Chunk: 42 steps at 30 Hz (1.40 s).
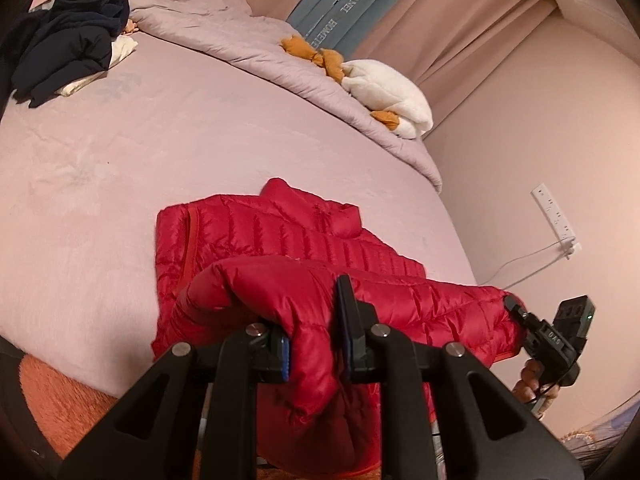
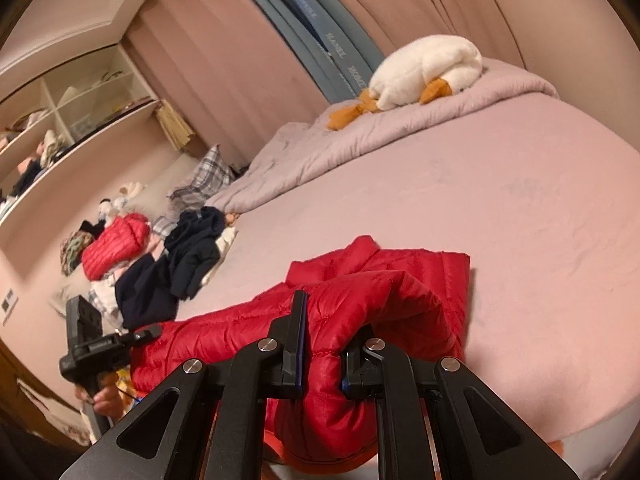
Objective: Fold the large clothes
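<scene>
Item: red down jacket, lying on the pink bed near its front edge, collar toward the far side, hem end draped over the edge toward me. Step in hand, as I judge it — the lengthwise fold, hem being carried up over the body toward the collar. My left gripper: jaws pinching a bunched ridge of the hem, red fabric filling the gap between them. My right gripper: jaws likewise clamped on a puffy fold at the other hem corner. Between the two grips the edge arches above the flat upper half. Next move calls for both corners travelling forward together, level and taut, laid onto the shoulders before release — uneven pull would skew the fold. Also present: dark clothes, plush goose.
</scene>
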### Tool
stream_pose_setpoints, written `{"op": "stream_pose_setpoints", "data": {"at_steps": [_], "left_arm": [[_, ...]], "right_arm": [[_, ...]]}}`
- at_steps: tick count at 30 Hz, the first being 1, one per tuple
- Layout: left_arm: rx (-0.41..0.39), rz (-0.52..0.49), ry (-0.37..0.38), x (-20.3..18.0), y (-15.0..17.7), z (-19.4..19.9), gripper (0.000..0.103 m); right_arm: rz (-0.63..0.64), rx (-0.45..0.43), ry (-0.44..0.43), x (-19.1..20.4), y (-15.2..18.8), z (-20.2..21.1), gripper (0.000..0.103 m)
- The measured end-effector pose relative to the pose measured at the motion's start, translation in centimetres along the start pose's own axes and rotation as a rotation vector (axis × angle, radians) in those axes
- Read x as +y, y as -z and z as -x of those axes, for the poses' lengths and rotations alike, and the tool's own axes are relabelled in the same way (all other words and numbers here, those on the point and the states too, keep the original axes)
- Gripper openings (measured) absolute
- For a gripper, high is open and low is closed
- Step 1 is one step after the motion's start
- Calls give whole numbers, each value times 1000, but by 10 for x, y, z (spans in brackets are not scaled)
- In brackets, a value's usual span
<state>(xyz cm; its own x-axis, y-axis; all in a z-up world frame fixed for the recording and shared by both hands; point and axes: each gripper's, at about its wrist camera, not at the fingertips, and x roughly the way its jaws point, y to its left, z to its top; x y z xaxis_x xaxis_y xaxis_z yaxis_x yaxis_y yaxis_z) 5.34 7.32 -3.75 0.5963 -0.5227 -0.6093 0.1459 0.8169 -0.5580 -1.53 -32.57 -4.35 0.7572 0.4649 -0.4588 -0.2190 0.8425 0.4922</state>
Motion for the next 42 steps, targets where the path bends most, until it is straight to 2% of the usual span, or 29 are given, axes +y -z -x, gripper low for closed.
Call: {"op": "stream_pose_setpoints", "data": {"at_steps": [3, 6, 12, 21, 26, 31, 39, 42], "left_arm": [[19, -6, -27, -1, -7, -10, 19], [26, -17, -48, -2, -12, -18, 19], [61, -18, -69, 4, -24, -36, 19], [103, -6, -87, 15, -39, -66, 22], [117, -30, -125, 13, -41, -80, 42], [107, -66, -103, 6, -40, -78, 58], [75, -72, -75, 9, -37, -59, 67], [32, -79, -71, 10, -37, -47, 72]], "right_arm": [[3, 12, 29, 1, -3, -6, 13], [-49, 20, 41, -4, -8, -14, 13], [-45, 46, 112, -2, -14, -32, 13], [-79, 75, 169, -12, -18, -54, 13], [-97, 96, 196, -20, -18, -68, 13], [-107, 101, 215, -24, -19, -73, 13], [-114, 101, 229, -23, -19, -73, 13], [-115, 101, 232, -23, -20, -74, 13]]}}
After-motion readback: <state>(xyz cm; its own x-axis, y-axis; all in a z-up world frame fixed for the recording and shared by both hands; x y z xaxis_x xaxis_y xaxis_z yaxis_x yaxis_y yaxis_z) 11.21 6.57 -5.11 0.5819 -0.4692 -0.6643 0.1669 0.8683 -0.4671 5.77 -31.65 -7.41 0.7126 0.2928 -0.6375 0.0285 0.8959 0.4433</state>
